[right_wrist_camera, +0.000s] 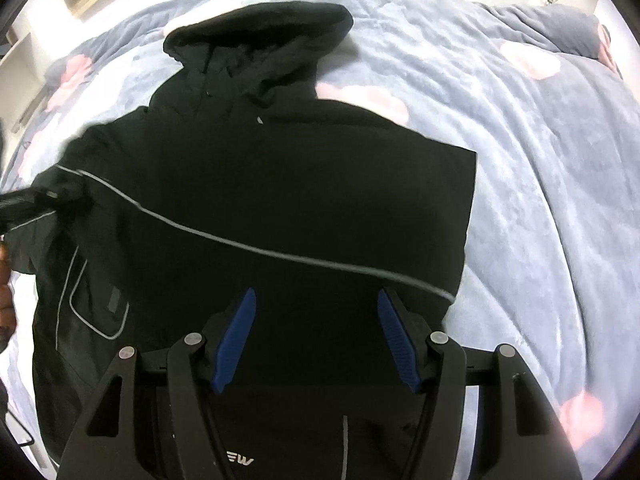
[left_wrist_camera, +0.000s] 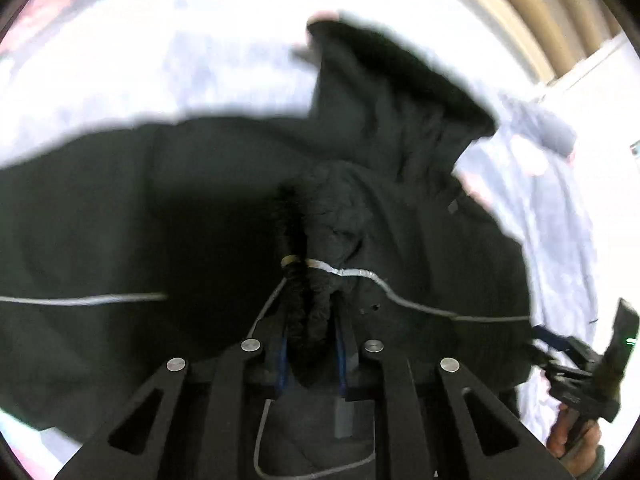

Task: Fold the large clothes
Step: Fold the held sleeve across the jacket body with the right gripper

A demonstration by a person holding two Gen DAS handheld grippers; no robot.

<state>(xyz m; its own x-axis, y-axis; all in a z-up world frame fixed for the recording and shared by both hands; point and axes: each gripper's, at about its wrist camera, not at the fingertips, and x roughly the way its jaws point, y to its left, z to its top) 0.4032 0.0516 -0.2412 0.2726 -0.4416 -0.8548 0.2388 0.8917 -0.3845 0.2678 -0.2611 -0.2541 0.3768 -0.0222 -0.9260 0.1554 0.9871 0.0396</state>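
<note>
A large black hooded jacket [right_wrist_camera: 300, 184] with thin grey piping lies spread on the bed, its hood [right_wrist_camera: 264, 36] at the far end. My left gripper [left_wrist_camera: 312, 320] is shut on a bunched fold of the jacket [left_wrist_camera: 200, 220], and dark fabric fills the gap between its fingers. In the right wrist view the left gripper [right_wrist_camera: 24, 204] sits at the jacket's left edge, lifting that side. My right gripper [right_wrist_camera: 316, 304] hovers over the jacket's lower middle, open, its blue pads [right_wrist_camera: 236, 336] wide apart with nothing between them. It also shows in the left wrist view as the right gripper [left_wrist_camera: 580, 372].
A grey-blue bedcover [right_wrist_camera: 540, 160] with pink flowers lies under the jacket and spreads wide to the right. A wooden headboard [left_wrist_camera: 520, 12] runs along the far side. A person's hand [left_wrist_camera: 572, 440] holds the right tool. A pillow [right_wrist_camera: 560, 28] lies at the far right.
</note>
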